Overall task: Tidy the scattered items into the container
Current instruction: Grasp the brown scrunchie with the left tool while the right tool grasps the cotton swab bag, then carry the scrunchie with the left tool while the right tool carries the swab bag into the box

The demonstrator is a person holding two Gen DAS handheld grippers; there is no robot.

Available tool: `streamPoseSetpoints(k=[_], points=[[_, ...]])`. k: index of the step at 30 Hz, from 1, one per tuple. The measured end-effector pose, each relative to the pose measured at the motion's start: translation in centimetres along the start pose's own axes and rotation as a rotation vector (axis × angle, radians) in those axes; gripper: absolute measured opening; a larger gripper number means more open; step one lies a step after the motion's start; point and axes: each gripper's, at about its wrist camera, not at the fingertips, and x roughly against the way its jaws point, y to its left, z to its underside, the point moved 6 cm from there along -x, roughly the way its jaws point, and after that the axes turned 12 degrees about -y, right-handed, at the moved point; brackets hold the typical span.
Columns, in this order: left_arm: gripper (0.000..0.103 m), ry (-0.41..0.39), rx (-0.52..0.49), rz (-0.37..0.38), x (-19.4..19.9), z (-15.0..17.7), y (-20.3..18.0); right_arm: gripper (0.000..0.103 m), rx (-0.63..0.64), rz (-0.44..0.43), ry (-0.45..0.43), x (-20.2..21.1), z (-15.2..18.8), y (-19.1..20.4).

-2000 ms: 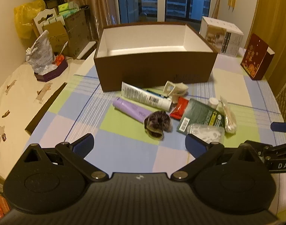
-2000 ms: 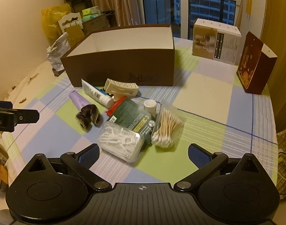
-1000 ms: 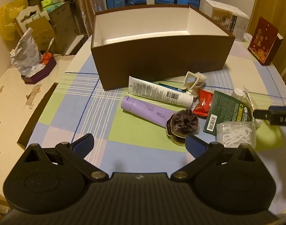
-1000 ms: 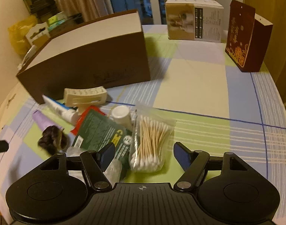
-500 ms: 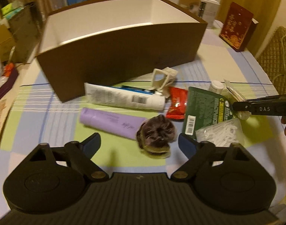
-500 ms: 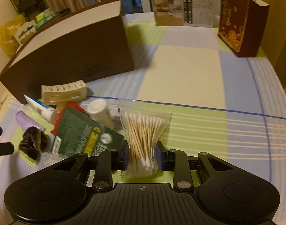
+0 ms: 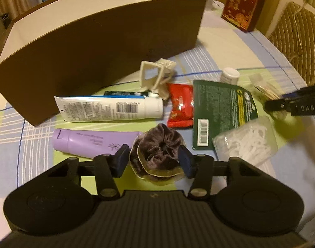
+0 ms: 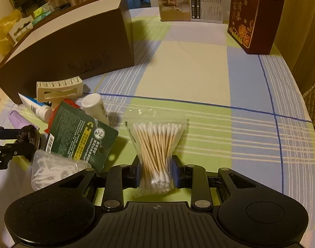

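1. Your right gripper (image 8: 155, 174) has closed since a second ago and now pinches the bag of cotton swabs (image 8: 157, 148) at its lower end; the bag still lies on the checked tablecloth (image 8: 198, 78).
2. Your left gripper (image 7: 154, 161) has dropped in and narrowed around the velvet scrunchie (image 7: 157, 148). The pads sit just beside it on both sides, but you cannot tell whether they press it yet.
3. Beyond them, the purple tube (image 7: 91, 142), white tube (image 7: 109, 108), red packet (image 7: 181, 107), green packet (image 7: 217, 107), floss picks (image 7: 246, 142) and cream clip (image 7: 156, 76) lie scattered.
4. The brown box (image 7: 99, 47) stands behind the pile, apparently empty. Both hands are committed, so two items look ready for lifting.
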Motion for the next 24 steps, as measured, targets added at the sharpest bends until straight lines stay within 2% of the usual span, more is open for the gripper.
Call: streamPoseSetpoints(k=[2,4,8,15,24], points=[[0.031,0.012,-0.006,-0.004,0.2,0.3,-0.1,0.031,0.031,0.005,0.003,0.0,0.1,0.3],[0.026,0.019,0.014,-0.002,0.6,0.5,0.2,0.031,0.052,0.008,0.006,0.2,0.3,0.6],[0.013,0.022,0.063,0.008,2.4,0.7,0.7,0.028,0.025,-0.024,0.013,0.9,0.7,1.0],[0.013,-0.038,0.077,0.013,6.3,-0.6,0.6,0.028,0.003,-0.083,-0.039,3.4,-0.9,2.1],[0.013,-0.157,0.05,0.0,9.2,-5.4,1.8,0.028,-0.019,-0.196,-0.102,5.1,-6.0,4.6]])
